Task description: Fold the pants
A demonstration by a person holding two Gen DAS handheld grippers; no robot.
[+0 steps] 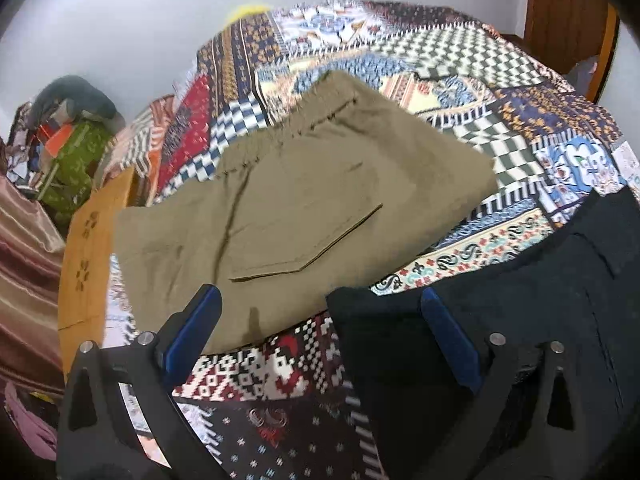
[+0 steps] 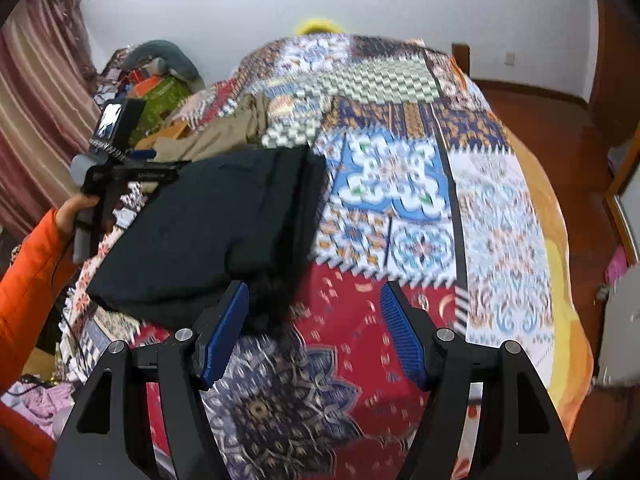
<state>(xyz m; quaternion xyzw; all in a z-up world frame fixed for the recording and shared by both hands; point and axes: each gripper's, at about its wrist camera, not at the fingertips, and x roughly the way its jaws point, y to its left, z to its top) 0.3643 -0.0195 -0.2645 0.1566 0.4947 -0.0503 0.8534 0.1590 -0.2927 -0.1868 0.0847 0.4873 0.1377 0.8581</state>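
Both tools are hovering over a bed (image 2: 500,216) covered in a patchwork quilt (image 1: 400,60), and both are standing released with nothing between their blue pads. In the left wrist view, the left tool (image 1: 320,328) is pointing at the gap between two garments: folded khaki pants (image 1: 300,204) are lying at 12 o'clock, back pocket facing up, and folded black pants (image 1: 540,300) are lying at 3 o'clock (one corner is reaching in near the right pad). In the right wrist view, the right tool (image 2: 314,320) is hanging above a red patch of quilt, with the black pants at 10 o'clock, their near edge just beside the left pad. The khaki pants are lying beyond them at 11 o'clock. At 9 o'clock a hand (image 2: 78,208) in an orange sleeve (image 2: 28,280) is gripping the left tool.
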